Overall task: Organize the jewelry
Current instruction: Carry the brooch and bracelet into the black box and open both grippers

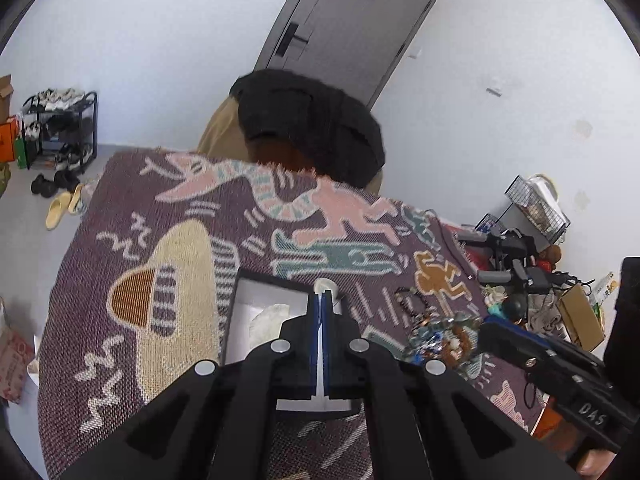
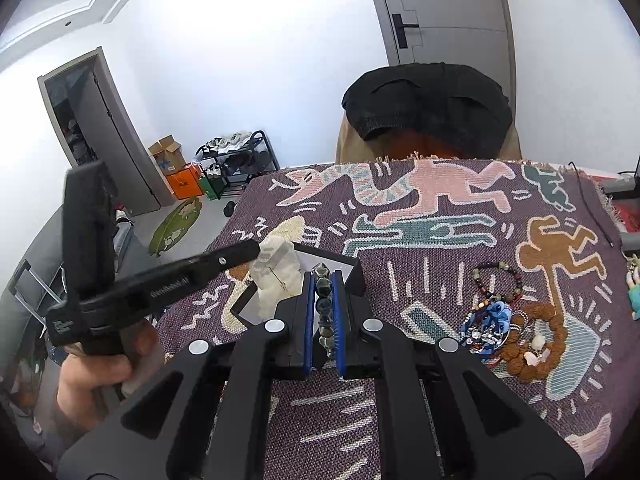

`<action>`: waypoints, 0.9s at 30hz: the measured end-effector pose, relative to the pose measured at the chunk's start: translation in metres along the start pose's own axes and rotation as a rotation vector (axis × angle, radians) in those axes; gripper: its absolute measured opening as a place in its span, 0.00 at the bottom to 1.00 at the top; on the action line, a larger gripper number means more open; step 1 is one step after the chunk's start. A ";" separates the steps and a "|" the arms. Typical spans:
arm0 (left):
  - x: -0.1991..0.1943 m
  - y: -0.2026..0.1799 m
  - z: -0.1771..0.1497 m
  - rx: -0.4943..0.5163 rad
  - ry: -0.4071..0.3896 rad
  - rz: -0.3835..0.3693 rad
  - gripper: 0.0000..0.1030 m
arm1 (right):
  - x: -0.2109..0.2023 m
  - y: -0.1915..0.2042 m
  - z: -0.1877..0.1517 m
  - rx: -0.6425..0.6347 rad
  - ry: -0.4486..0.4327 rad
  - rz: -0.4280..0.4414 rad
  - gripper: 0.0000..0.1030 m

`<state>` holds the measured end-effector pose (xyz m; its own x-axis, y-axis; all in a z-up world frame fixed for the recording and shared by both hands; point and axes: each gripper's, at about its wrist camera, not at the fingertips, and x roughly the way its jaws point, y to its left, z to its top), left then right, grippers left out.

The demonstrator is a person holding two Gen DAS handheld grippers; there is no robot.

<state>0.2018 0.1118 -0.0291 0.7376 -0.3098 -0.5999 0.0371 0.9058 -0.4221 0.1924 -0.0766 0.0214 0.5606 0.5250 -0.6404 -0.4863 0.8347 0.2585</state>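
Two blue-padded fingers of the left gripper (image 1: pixel 322 300) are pressed together on a scrap of pale tissue paper (image 1: pixel 326 285), above the open white box (image 1: pixel 256 296) on the patterned cloth (image 1: pixel 160 208). From the right wrist, the right gripper (image 2: pixel 323 292) is clamped on a dark beaded bracelet (image 2: pixel 323 300) just before that box; loose jewelry (image 2: pixel 508 324) lies to its right

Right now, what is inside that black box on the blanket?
The black box shows a white lining and crumpled pale tissue paper. Its floor is mostly hidden by the paper and the right gripper.
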 end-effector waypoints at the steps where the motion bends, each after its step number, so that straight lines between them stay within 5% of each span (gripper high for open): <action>1: 0.003 0.003 -0.001 -0.006 0.008 0.001 0.00 | 0.001 0.000 0.000 0.000 0.001 -0.001 0.09; 4: 0.008 0.008 -0.003 -0.009 0.033 0.030 0.00 | 0.005 0.002 0.000 -0.001 0.005 0.003 0.09; 6: 0.005 0.011 -0.002 -0.009 0.034 0.039 0.10 | 0.007 0.005 0.001 -0.006 0.006 0.008 0.09; 7: 0.001 0.012 -0.001 -0.010 0.025 0.039 0.34 | 0.008 0.007 0.002 -0.009 0.005 0.009 0.09; 8: -0.006 0.012 0.000 -0.011 0.004 0.048 0.72 | 0.009 0.008 0.003 -0.011 0.004 0.011 0.09; 9: -0.013 0.013 0.001 -0.013 -0.024 0.053 0.84 | 0.010 0.009 0.003 -0.012 0.004 0.012 0.09; 11: -0.031 0.012 0.003 0.001 -0.087 0.049 0.87 | 0.014 0.012 0.006 -0.014 0.004 0.015 0.09; 27: -0.069 0.047 0.002 -0.045 -0.120 0.119 0.86 | 0.065 0.034 0.026 -0.007 0.044 0.047 0.09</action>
<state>0.1538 0.1761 -0.0060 0.8105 -0.1616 -0.5630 -0.0838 0.9193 -0.3845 0.2302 -0.0100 0.0074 0.5066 0.5557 -0.6591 -0.5162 0.8079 0.2844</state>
